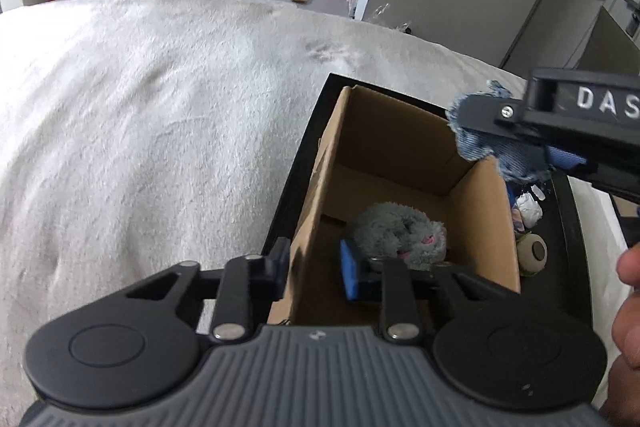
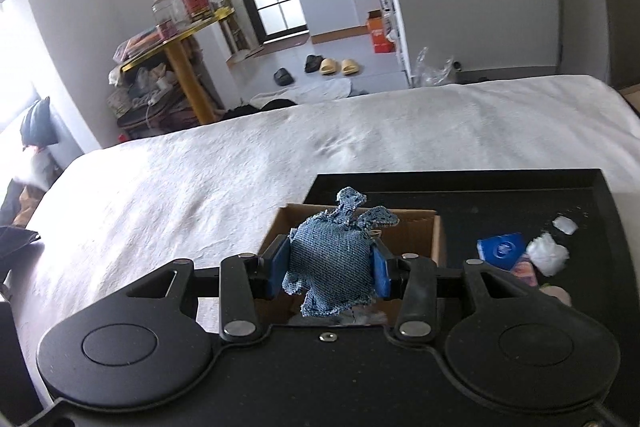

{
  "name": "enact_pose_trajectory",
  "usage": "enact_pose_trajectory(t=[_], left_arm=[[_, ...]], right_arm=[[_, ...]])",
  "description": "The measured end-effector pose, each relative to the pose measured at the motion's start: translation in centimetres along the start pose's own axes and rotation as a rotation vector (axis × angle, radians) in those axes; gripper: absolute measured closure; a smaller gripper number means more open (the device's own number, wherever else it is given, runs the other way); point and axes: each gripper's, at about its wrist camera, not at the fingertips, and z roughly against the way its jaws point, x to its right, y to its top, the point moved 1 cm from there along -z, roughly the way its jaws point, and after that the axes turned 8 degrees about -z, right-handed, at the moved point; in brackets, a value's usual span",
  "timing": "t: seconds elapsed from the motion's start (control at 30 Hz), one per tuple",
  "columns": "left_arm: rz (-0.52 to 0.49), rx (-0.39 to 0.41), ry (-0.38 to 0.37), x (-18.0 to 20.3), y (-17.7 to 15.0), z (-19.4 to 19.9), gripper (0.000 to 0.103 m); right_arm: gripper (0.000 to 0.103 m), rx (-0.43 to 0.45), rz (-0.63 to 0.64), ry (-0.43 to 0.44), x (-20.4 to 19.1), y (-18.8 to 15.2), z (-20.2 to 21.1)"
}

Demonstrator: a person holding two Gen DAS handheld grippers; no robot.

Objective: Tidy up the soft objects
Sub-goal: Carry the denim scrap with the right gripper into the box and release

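An open cardboard box (image 1: 400, 131) stands in a black tray (image 1: 296, 163) on the bed, with a grey plush toy (image 1: 400, 235) lying on its floor. My left gripper (image 1: 316, 269) straddles the box's near left wall, one pad outside and the blue pad (image 1: 350, 275) inside, and is shut on that wall. My right gripper (image 2: 330, 267) is shut on a frayed blue denim toy (image 2: 328, 247). Seen from the left wrist, the right gripper (image 1: 516, 143) carries the denim toy (image 1: 474, 143) just above the box's right rim. From the right wrist, the box (image 2: 412, 231) lies directly beneath the toy.
A white fluffy blanket (image 1: 140, 127) covers the bed around the tray. On the tray (image 2: 480, 187) to the right of the box lie a white puff (image 2: 548, 255), a blue packet (image 2: 502, 247) and a round beige item (image 1: 532, 253). A hand (image 1: 628, 307) shows at the right edge.
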Motion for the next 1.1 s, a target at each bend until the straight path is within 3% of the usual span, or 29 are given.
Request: enact_pose_trajectory(t=[0.13, 0.37, 0.43, 0.5, 0.77, 1.03, 1.1], left_arm=[[0.046, -0.011, -0.001, -0.7, 0.1, -0.3, 0.092], [0.08, -0.028, -0.013, -1.3, 0.2, -0.6, 0.092], [0.083, -0.033, -0.015, -1.3, 0.3, -0.5, 0.091], [0.083, -0.041, -0.019, -1.3, 0.4, -0.6, 0.091], [0.084, -0.052, 0.002, -0.8, 0.5, -0.1, 0.087], [0.049, -0.037, 0.041, 0.5, 0.8, 1.1, 0.061], [0.043, -0.029, 0.056, 0.7, 1.0, 1.4, 0.056]], right_arm=[[0.059, -0.039, -0.001, 0.013, -1.0, 0.3, -1.4], [0.058, -0.103, -0.007, 0.036, -2.4, 0.0, -3.4], [0.052, -0.116, -0.013, 0.043, -2.8, 0.0, -3.9], [0.026, -0.129, -0.023, 0.027, -2.9, 0.0, -4.1], [0.023, -0.112, -0.026, -0.008, -1.9, -0.1, -2.6], [0.022, -0.11, -0.016, -0.04, -0.2, 0.1, -0.7], [0.018, -0.108, -0.009, -0.044, 0.2, 0.2, 0.0]])
